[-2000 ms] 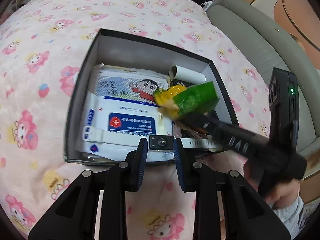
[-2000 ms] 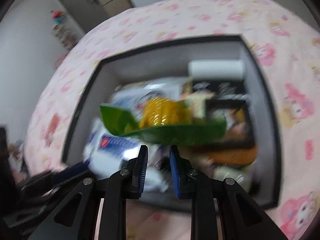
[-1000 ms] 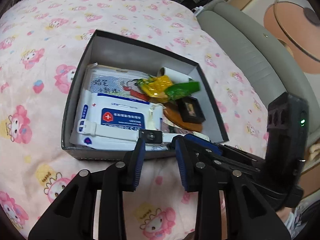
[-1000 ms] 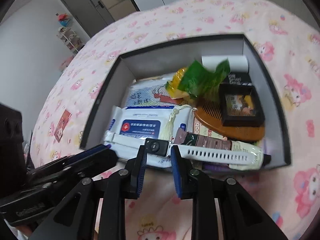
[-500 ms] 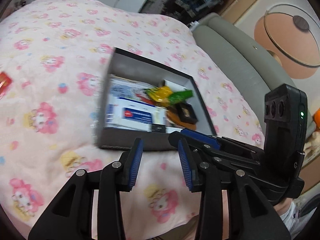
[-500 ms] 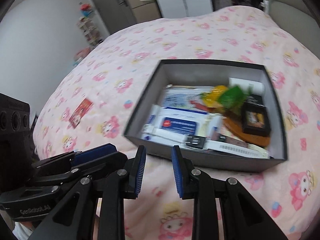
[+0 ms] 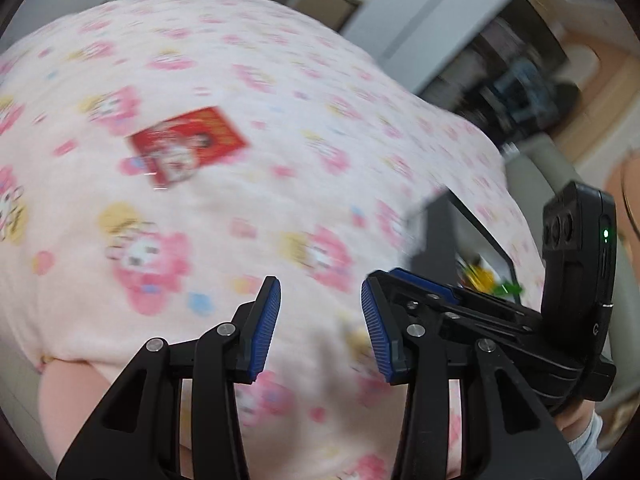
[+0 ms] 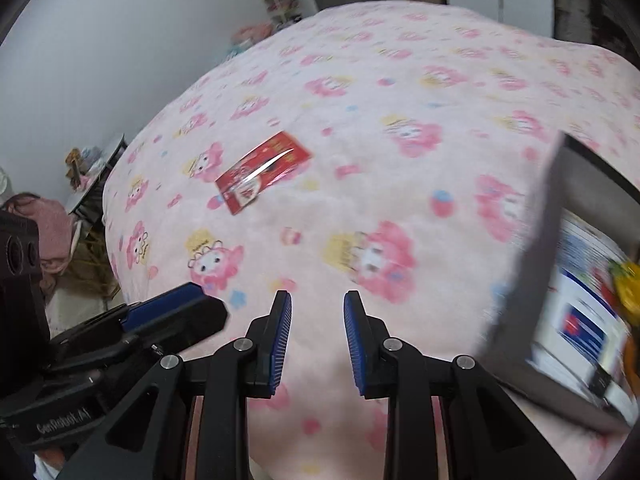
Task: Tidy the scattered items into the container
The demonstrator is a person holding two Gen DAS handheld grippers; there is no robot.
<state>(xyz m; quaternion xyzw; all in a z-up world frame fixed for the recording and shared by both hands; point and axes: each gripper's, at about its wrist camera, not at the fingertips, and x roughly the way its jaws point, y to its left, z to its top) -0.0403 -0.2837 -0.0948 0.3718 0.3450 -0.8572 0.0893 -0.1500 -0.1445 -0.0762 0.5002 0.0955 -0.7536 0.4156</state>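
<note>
Both the left gripper (image 7: pixel 321 312) and the right gripper (image 8: pixel 317 334) hang with jaws spread and empty. They face the red packet (image 8: pixel 264 172) on the blanket (image 8: pixel 400 80), well apart from the box (image 8: pixel 536 280), probably to collect it.

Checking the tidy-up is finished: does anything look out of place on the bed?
Yes. A flat red packet lies alone on the pink patterned blanket, apart from the dark grey box.
</note>
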